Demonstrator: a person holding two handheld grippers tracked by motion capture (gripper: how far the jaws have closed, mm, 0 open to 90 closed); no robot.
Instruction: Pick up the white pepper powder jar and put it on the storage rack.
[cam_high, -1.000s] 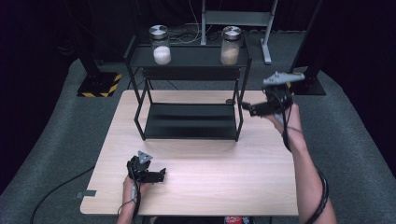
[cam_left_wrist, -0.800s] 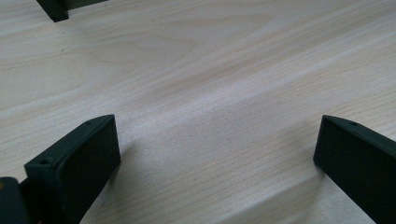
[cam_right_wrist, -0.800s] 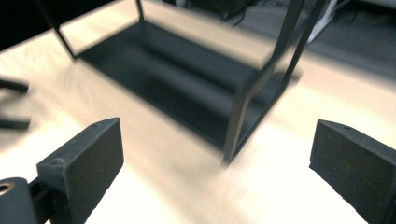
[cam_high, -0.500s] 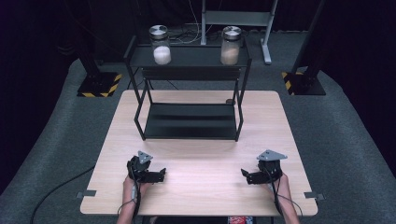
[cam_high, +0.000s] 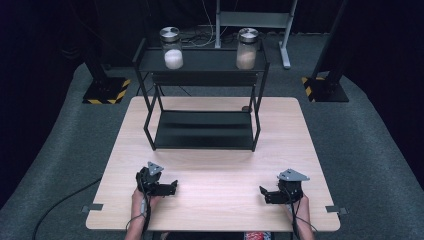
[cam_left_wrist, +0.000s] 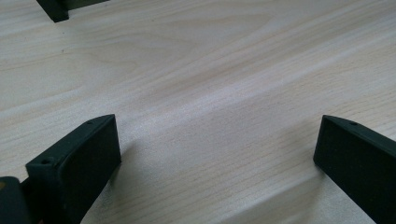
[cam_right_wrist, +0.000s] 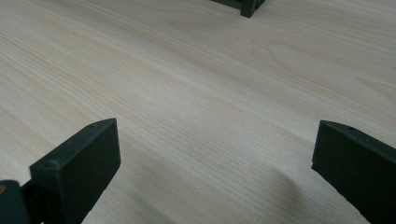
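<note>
High view, left tool (cam_high: 172, 187): being rested released on the near part of the worktop (cam_high: 215, 175), nothing being gripped.
High view, right tool (cam_high: 262, 192): being parked likewise, apparently so both are waiting level and ready.
High view, jars: a white-filled jar (cam_high: 172, 50) and a tan-filled jar (cam_high: 247, 50) are being kept on the top of the black rack (cam_high: 202, 130), well apart from both tools.
Left gripper view, left tool (cam_left_wrist: 217, 154): jaws are being held wide over bare worktop (cam_left_wrist: 210, 70); a rack foot (cam_left_wrist: 53, 8) is being shown far off.
Right gripper view, right tool (cam_right_wrist: 215, 154): jaws, just opened further, are being held wide and empty; another rack foot (cam_right_wrist: 250, 5) lies ahead.
</note>
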